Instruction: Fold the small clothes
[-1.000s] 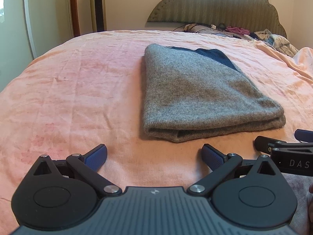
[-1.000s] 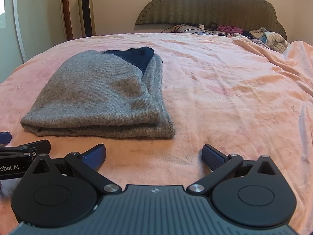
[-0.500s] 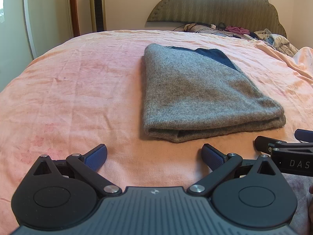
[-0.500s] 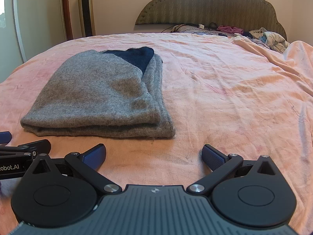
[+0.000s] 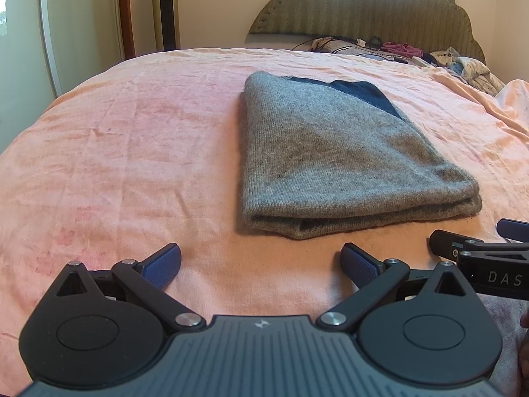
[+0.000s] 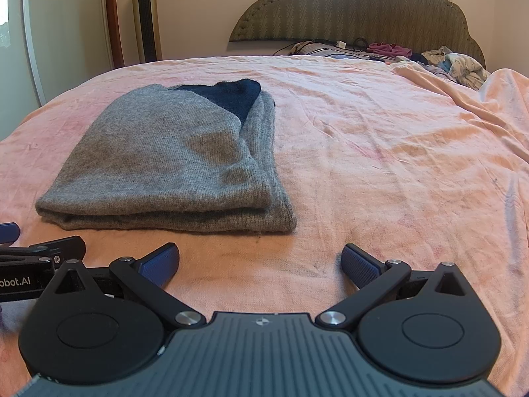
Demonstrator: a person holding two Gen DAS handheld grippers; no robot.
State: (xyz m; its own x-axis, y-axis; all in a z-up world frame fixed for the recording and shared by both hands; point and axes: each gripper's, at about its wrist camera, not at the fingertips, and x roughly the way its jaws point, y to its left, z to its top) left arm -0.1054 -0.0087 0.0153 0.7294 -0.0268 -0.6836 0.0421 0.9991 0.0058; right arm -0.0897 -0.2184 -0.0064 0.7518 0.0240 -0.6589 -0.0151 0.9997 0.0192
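Left wrist view: the folded grey sweater (image 5: 334, 162) lies on the pink bedspread (image 5: 132, 152) just ahead of the left gripper (image 5: 261, 261), right of its centreline, jaws spread wide and empty. Right wrist view: the right gripper (image 6: 261, 261), equally spread and empty, sits low and level, sweater ahead-left.

Bed with wrinkled pink sheet (image 5: 132, 152) fills view. Scalloped olive upholstered headboard (image 5: 380, 3) at 12 o'clock against cream wall (image 6: 198, 6). Gold tower fan (image 6: 145, 16) at 11. Clothes pile (image 6: 453, 64) at 2. Soft daylight.
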